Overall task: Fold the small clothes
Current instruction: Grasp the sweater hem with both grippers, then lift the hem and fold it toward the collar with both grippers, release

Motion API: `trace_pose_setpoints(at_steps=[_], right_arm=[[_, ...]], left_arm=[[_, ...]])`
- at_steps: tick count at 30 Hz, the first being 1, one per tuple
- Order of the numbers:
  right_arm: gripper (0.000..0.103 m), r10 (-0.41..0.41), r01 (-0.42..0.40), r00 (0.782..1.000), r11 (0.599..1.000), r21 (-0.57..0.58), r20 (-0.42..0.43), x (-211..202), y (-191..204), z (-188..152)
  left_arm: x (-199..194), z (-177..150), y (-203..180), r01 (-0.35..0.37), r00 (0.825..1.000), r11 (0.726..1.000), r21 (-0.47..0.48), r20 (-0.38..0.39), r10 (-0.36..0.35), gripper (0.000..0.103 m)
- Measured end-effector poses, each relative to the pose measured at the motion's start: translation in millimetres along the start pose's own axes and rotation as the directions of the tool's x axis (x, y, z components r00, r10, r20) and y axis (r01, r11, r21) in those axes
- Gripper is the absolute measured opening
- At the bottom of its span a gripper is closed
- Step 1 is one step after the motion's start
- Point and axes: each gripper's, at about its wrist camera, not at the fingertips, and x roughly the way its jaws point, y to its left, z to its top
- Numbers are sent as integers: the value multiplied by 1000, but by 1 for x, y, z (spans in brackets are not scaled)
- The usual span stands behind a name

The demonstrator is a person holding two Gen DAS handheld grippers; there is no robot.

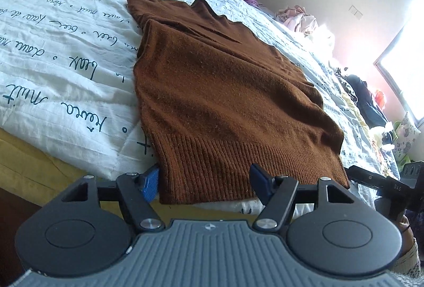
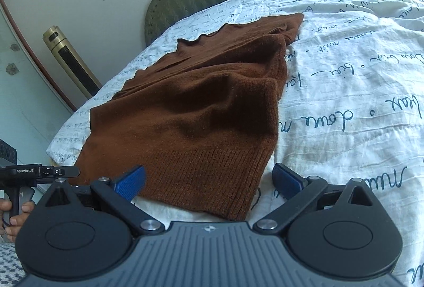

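Straddling the ribbed hem of the rust-brown knitted sweater (image 1: 225, 91) on the script-printed white quilt (image 1: 66, 54), your left gripper (image 1: 205, 185) and right gripper (image 2: 209, 183) stand open, pads clear of it.

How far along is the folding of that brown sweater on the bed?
Done: the brown sweater lies on the white quilt with both sides apparently folded in to a narrow strip. In hand: the left gripper and right gripper each straddle a corner of the ribbed hem, jaws open, nothing gripped. Left: probably pinching the hem and folding it up toward the collar.
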Motion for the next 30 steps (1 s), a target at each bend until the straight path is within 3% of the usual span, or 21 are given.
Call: trace_pose_setpoints(at_steps=[3,4,6,8,9,11,14,18,25,30], right_arm=[[85,-4,4,1000,999,49,12,-6,-10,1],[60,3,-3,1000,998,58,7,-5,-12,2],[15,0,2,1000,998,58,-25,0,-10,1],[14,2,0,999,999,41,-44,4,-6,-3],[12,-9,10,999,1000,29,-42,3,-4,-5],[9,-5,6,1000,999,40,-23,0,-4,-6],[8,-13,13,1000,999,37,6,-7,-2,-10],[8,41,-42,999,999,31,33,-16,0,-9],[7,-14,19,990,999,-41,141,-49,13,-1],[6,-17,25,986,999,-45,166,-69,17,2]], left_arm=[[1,-1,-3,2,1000,1000,14,4,-2,72],[2,-2,-5,1,1000,1000,18,2,-1,71],[2,-2,-6,-15,1000,1000,19,0,15,58],[2,-1,-4,-23,1000,1000,11,-14,24,18],[3,0,1,-10,1000,1000,-14,-30,10,11],[1,0,7,3,1000,999,-48,-20,-4,11],[-2,-3,1,-25,1000,1000,-17,-8,25,11],[-12,-4,-4,-21,1000,1000,-4,10,21,10],[-38,-3,-9,41,999,999,-22,23,-41,10],[-48,-5,-17,72,997,997,-25,1,-72,10]])
